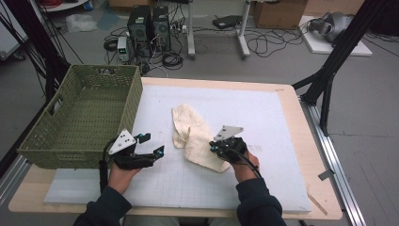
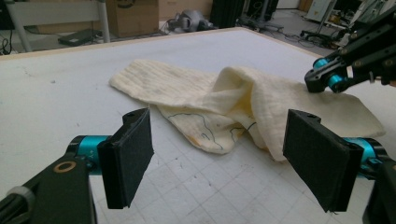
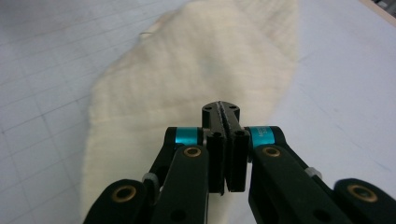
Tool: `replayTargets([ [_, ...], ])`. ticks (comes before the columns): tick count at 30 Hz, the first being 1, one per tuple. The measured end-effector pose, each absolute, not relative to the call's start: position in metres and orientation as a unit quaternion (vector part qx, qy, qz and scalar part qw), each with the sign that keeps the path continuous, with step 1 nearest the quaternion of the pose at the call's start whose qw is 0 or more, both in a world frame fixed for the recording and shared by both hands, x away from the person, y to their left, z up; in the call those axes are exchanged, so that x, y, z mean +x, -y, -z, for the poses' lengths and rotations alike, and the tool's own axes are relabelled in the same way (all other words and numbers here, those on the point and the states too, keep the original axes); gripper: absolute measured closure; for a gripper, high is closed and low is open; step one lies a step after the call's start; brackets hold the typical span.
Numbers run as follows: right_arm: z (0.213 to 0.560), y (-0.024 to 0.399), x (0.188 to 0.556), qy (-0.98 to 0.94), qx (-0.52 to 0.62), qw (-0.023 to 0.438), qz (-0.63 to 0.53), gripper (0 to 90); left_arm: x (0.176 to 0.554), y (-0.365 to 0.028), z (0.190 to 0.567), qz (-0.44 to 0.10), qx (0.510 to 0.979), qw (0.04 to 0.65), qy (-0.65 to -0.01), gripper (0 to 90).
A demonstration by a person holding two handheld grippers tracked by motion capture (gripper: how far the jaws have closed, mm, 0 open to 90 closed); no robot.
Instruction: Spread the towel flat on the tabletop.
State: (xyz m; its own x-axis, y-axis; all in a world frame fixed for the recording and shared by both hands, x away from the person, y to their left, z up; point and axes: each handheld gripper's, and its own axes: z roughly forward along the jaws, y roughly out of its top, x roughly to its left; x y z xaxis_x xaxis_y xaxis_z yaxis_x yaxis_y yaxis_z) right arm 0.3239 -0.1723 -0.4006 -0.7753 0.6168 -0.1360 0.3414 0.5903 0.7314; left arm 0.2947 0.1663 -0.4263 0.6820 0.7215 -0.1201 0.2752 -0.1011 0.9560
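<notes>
The right gripper (image 3: 223, 116) has its two black jaws pressed flat together. They sit right over the cream cloth (image 3: 187, 93), low on it. No cloth can be seen poking out between the pads, so it is hard to tell if they have pinched a bit of the top layer or just closed on nothing.

The left gripper (image 2: 224, 154) has its jaws wide apart, with nothing between them. It waits just beside the cloth, a little way off its near edge.

The cloth (image 1: 195, 136) lies on the white mat (image 1: 263, 117) in the middle of the table (image 1: 308, 155). It is bent and partly folded over on itself, with one thick fold standing up. A green basket (image 1: 82, 117) stands at the left side of the table, and it looks empty.

The step in hand looks like taking hold of the cloth. To do it well, the right gripper should lift only a little first, to check that the cloth comes up with it. If it slips free, the jaws should open, push down onto the fold and close again. The left gripper should slide its open jaws around the near edge and close, so that both ends are held and the cloth does not droop.
</notes>
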Motion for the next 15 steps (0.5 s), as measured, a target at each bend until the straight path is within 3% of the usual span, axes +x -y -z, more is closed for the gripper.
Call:
replayTargets([
  [4,0.399,0.168,0.319,-0.86,0.264,0.172,-0.402,53.4,0.295,-0.165,0.426,-0.196,0.715,0.575,-0.346,24.7],
  [7,0.407,0.147,0.313,-0.87,0.232,0.16,-0.405,42.3,0.296,-0.165,0.426,-0.196,0.715,0.575,-0.346,24.8],
  [11,0.429,0.125,0.314,-0.899,0.211,0.157,-0.351,45.2,0.297,-0.165,0.427,-0.195,0.716,0.574,-0.345,26.2],
  [13,0.437,0.12,0.317,-0.905,0.212,0.166,-0.329,57.1,0.298,-0.166,0.428,-0.194,0.718,0.573,-0.345,26.6],
  [15,0.437,0.12,0.319,-0.903,0.22,0.163,-0.332,74.9,0.298,-0.167,0.429,-0.192,0.717,0.572,-0.348,26.9],
])
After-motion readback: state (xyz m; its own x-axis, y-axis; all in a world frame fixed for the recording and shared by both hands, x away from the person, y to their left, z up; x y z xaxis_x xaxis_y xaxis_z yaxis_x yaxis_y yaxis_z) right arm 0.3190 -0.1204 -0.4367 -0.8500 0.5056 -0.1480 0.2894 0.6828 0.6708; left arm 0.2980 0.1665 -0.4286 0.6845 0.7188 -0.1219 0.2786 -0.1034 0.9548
